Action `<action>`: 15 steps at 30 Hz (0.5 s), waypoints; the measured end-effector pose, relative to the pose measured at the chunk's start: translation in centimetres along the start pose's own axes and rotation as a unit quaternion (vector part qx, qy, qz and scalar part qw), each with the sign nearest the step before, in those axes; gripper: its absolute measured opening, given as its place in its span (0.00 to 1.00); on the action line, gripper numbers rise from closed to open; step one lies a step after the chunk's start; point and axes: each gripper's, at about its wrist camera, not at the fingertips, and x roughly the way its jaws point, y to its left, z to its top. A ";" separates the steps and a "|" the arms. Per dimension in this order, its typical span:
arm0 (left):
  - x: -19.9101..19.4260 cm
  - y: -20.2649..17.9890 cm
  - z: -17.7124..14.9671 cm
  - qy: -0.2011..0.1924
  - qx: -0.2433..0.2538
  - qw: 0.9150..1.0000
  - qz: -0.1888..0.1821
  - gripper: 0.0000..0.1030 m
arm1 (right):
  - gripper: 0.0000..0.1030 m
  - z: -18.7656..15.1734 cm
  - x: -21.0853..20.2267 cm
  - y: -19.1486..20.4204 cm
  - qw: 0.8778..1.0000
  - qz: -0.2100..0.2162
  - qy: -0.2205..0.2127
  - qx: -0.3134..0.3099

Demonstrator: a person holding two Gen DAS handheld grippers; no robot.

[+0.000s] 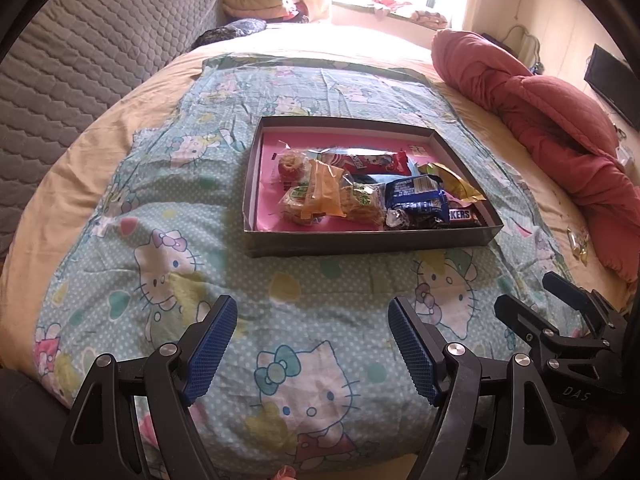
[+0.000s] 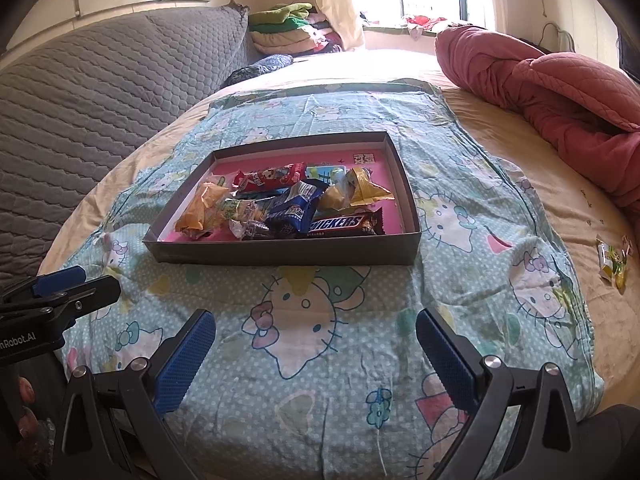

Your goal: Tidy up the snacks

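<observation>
snacks (image 2: 288, 208) fill the box (image 2: 280, 252), beyond both open hand-held grippers.

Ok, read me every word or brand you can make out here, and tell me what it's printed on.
"SNICKERS" on the brown bar in the box.
"DAS" on the right tongs body.
"nRobot.AI", cut off, on the left tongs body.
Print on the blue packet, red packet and the box's pink floor: too small to read.

"SNICKERS" on brown bar (image 2: 340, 223), "DAS" on right gripper (image 1: 560, 312), "nRobot.AI" on left gripper (image 2: 76, 284)
</observation>
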 end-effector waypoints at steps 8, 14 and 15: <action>0.0 -0.2 0.1 -0.002 0.004 1.000 0.002 0.77 | 0.98 0.0 0.2 0.1 1.000 0.000 0.004 -0.004; 0.0 -0.2 0.2 0.002 0.004 1.000 0.001 0.77 | 0.98 -0.2 0.4 0.4 1.000 0.000 0.007 -0.012; 0.0 -0.2 0.2 0.002 0.004 1.000 0.001 0.77 | 0.98 -0.2 0.4 0.4 1.000 0.000 0.008 -0.013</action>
